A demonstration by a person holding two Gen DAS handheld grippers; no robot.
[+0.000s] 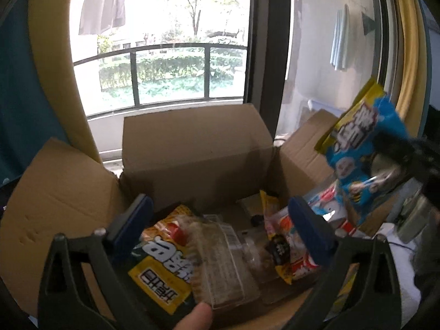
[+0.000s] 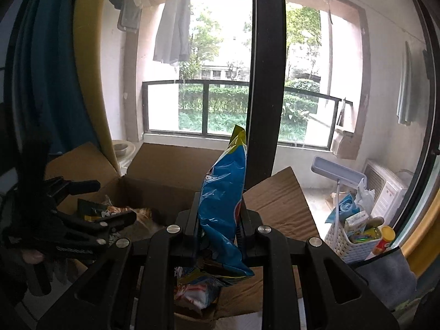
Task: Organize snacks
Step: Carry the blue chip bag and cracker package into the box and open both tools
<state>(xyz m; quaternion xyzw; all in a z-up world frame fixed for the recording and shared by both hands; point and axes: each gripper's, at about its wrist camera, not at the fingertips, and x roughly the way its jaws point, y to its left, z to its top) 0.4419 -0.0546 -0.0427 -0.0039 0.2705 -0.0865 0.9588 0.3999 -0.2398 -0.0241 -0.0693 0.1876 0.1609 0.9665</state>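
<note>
We hold the right gripper (image 2: 220, 229) pressed together on a blue snack bag (image 2: 224, 206), pinching it low on its body so that the crimped yellow-edged top stands upright above the jaws and the bottom hangs crumpled below them. The bag rides in the air over the near edge of an open cardboard box (image 1: 192, 148), whose flaps splay outward toward the balcony window (image 2: 209, 104).

Our left gripper (image 1: 220, 221) is spread wide and carries nothing; its blue pads straddle the pile inside the box, where a clear plastic tray pack (image 1: 217, 264) lies across a yellow-and-green packet (image 1: 162, 266), with a red-and-white packet (image 1: 291, 244) just beside them. A fingertip (image 1: 196, 317) shows at the bottom edge of the left view.

To the right of the box, a white basket (image 2: 354, 244) of small items stands on the floor.

The risks, as we judge them: the bag is slick film held by a narrow pinch, so a quick swing could let it slip or pivot and land outside the box. The two grippers work close over the same opening and could knock together. And the raised right flap sits in the bag's likely path, where it could snag.
</note>
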